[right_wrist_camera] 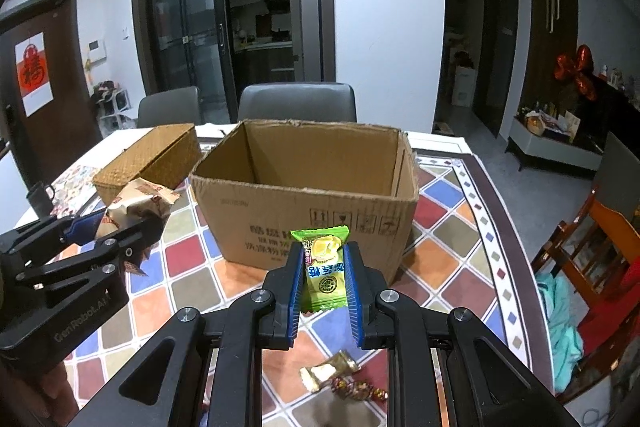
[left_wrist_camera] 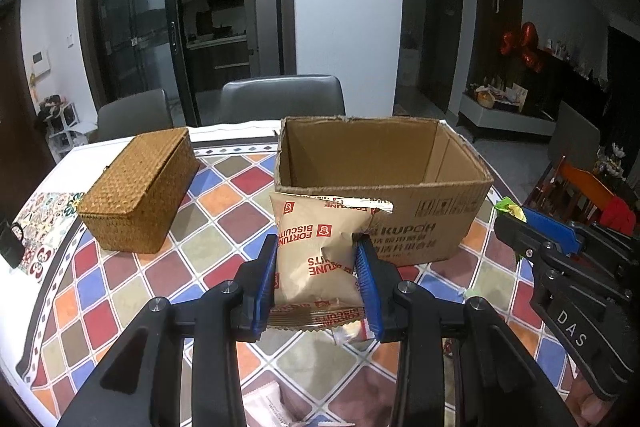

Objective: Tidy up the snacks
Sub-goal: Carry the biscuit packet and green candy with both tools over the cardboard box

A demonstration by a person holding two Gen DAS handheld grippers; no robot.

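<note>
Two handheld grippers are hovering over a dining table covered in a multicoloured diamond-pattern cloth, each carrying a snack just in front of an open cardboard box. The left gripper is clamping a tan Fortune Biscuits packet between its blue pads, jaws partly apart to the packet's width, the packet standing upright with its top edge overlapping the box's near wall in the left wrist view. The right gripper is pinching a small green wrapped candy, jaws drawn in narrow around it, the sweet held upright before the box's printed front. The box is standing empty as far as its visible inside shows. A lidded woven wicker basket is sitting to the box's left, apart from it. Loose wrapped sweets are lying on the cloth below the right gripper, and a white packet is lying beneath the left one. Grey chairs are standing behind the table.
</note>
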